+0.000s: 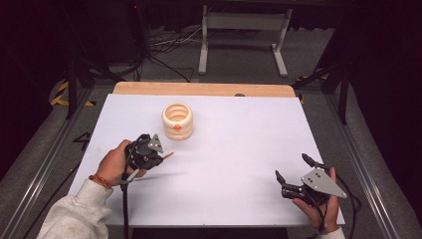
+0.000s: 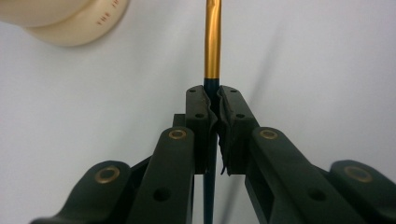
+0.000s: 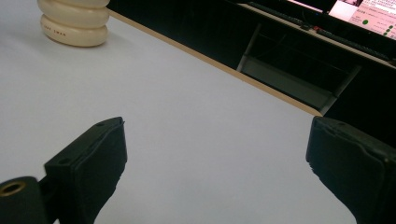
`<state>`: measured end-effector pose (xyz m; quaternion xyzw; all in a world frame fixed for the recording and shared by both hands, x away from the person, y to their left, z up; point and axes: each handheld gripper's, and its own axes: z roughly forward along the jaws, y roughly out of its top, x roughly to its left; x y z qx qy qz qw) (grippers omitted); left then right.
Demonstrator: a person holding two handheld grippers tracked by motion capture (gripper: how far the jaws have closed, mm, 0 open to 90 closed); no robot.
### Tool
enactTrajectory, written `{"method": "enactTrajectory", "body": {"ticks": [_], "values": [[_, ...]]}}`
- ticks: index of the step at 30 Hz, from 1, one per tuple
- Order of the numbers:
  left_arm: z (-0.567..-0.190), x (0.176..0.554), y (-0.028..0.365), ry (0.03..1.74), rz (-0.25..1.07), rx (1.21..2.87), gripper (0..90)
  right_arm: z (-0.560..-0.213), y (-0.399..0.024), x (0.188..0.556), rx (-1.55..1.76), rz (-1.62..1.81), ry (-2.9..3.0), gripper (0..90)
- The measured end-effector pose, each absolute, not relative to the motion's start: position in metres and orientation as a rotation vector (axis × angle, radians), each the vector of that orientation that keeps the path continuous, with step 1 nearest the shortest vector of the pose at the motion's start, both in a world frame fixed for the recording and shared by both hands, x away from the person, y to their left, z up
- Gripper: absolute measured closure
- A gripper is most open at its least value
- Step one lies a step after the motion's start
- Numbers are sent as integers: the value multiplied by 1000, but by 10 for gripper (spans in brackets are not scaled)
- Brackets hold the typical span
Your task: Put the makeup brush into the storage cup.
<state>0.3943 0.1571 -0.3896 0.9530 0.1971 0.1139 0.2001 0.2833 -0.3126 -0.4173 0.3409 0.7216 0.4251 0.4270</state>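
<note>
1. Your left gripper (image 1: 158,155) sits at the near left of the table (image 1: 234,164), jaws squeezed tight on one thin pen (image 2: 212,44). In the left gripper view the pen's dark teal section is pinched between the pads and its gold section runs on past them, cut off at the top edge. From the high view you see just a short orange tip poking out toward the holder.
2. Your right gripper (image 1: 292,172) rests at the near right, well apart from the left one. Its jaws stand wide apart with nothing between them, bare white table behind.
3. One cream ribbed holder (image 1: 177,121) stands upright farther back, left of centre, near the pen tip but not touching it. It carries an orange mark on its front, and small reddish lettering low on its side; in the left gripper view this starts "THE", the rest too blurred to read. The holder is cut off at the edge of both gripper views.
4. Beyond the table's wooden far edge, the right gripper view catches a lit screen (image 3: 369,16); its text is too small to read.
</note>
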Motion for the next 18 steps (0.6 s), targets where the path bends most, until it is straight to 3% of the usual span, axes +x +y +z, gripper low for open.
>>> {"method": "enactTrajectory", "body": {"ticks": [18], "values": [[-367, 388, 181, 575, 399, 2340, 836, -416, -314, 282, 851, 1089, 1793, 53]]}}
